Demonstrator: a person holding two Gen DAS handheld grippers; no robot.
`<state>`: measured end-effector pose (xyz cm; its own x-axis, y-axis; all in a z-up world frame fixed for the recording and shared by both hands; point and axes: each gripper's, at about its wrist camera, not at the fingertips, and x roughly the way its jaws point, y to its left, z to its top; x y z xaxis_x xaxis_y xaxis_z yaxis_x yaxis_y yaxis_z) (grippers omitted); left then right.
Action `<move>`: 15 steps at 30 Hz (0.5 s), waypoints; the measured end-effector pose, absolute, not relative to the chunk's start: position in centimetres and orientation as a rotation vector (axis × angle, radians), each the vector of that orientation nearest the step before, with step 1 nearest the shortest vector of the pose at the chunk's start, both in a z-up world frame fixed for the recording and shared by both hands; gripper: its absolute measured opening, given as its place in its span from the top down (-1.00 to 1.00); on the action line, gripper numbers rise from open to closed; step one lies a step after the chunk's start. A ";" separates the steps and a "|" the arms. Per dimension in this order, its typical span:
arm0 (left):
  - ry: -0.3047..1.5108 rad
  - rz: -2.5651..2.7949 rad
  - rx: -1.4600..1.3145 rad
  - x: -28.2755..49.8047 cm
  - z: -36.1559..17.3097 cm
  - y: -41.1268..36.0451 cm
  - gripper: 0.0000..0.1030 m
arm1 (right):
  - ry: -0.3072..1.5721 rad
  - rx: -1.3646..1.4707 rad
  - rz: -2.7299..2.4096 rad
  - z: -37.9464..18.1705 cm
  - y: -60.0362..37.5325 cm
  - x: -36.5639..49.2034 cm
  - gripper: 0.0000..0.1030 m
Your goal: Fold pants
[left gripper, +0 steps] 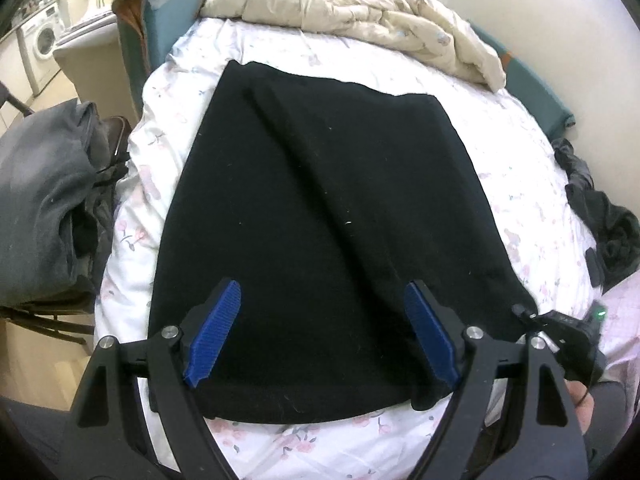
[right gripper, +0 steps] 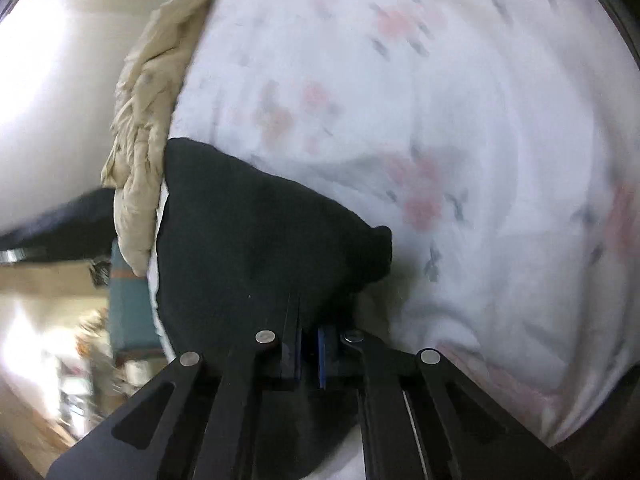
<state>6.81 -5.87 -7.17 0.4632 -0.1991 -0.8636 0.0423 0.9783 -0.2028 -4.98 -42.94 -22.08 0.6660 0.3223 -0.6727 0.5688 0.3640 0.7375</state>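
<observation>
While my right hand-held gripper (right gripper: 310, 344) pinches the pants (right gripper: 256, 240) edge thinly, my left hand-held gripper (left gripper: 320, 332) gapes; cloth could slip free.

floral bedsheet (left gripper: 500, 152), cream duvet (left gripper: 360, 4), washing machine (left gripper: 40, 42)

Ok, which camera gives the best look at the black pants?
The left wrist view: the black pants lie spread across the floral sheet, nearly whole and sharp. The right wrist view shows only a blurred corner close up, at the right gripper.
</observation>
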 end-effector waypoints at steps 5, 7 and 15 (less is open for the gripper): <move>1.103 -0.200 -0.056 9.8 -5.6 -8.5 -0.59 | 0.860 0.928 -0.145 -16.7 -42.2 -4.8 0.92; 1.117 -0.227 -0.006 11.7 -4.7 -10.8 -0.59 | 0.856 0.896 -0.130 -15.6 -42.3 -4.9 0.92; 1.207 -0.266 0.087 22.5 -5.9 -21.6 -0.59 | 0.868 0.808 -0.069 -13.2 -41.4 -3.8 0.92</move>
<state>22.46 -21.55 -5.86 0.3290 -0.1566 -0.9313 0.2489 0.9657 -0.0745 -3.80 -41.36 -13.20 0.6635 0.2574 -0.7025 0.3650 0.7082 0.6043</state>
